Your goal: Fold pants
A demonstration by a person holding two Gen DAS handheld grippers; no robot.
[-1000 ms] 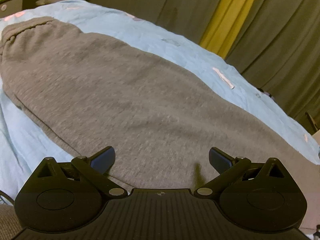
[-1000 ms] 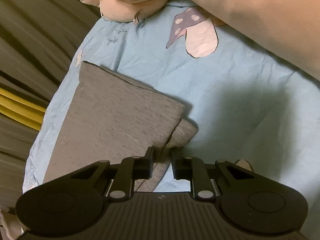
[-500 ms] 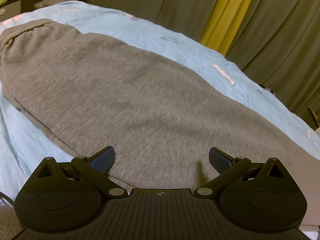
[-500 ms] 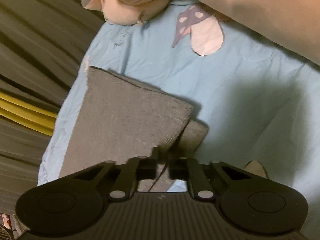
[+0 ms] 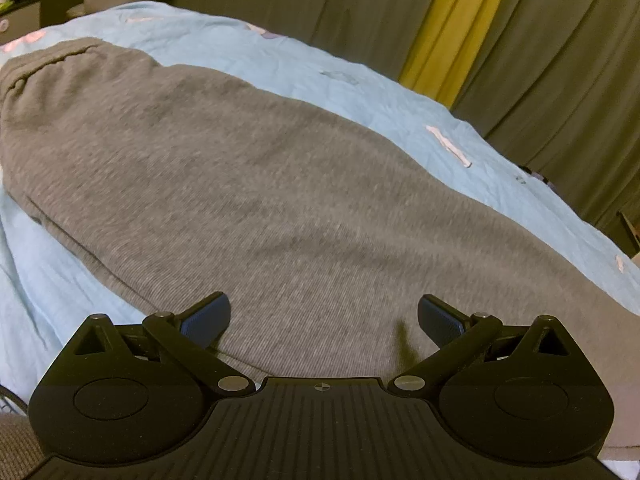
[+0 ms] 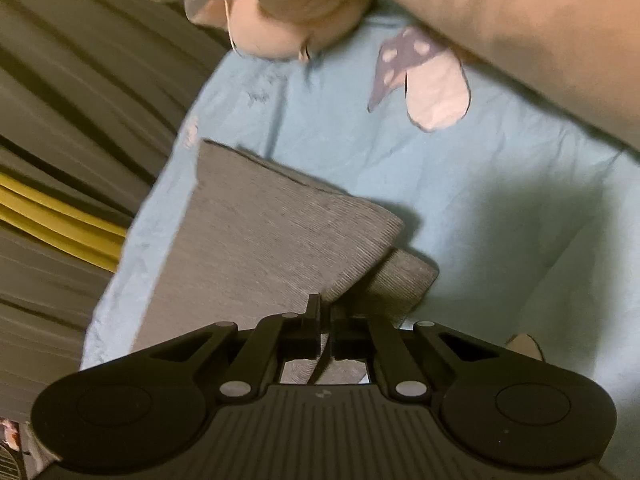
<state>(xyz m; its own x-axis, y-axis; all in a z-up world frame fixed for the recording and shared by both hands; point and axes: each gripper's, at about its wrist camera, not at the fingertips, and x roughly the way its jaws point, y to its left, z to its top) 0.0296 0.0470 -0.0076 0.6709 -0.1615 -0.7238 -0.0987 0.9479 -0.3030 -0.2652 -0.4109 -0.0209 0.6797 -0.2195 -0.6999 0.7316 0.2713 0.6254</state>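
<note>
Grey knit pants (image 5: 280, 200) lie stretched across a light blue bedsheet (image 5: 360, 92), waistband at the far left in the left wrist view. My left gripper (image 5: 323, 320) hovers over the middle of the pants, jaws wide open with nothing between the blue pads. In the right wrist view the leg ends of the pants (image 6: 272, 248) lie stacked, one cuff peeking out under the other. My right gripper (image 6: 325, 320) is shut on the near edge of the upper leg's cuff, and the fabric there lifts slightly toward the fingers.
Pink pillows or plush items (image 6: 500, 20) lie at the head of the bed beyond the cuffs. A mushroom print (image 6: 424, 80) marks the sheet. Grey curtains (image 5: 560, 60) with a yellow strip (image 5: 452, 28) hang past the bed's far edge.
My right gripper closed from slightly open onto the pants cuff and drew back a little, pulling the cuff edge up. The left gripper stayed still and open.
</note>
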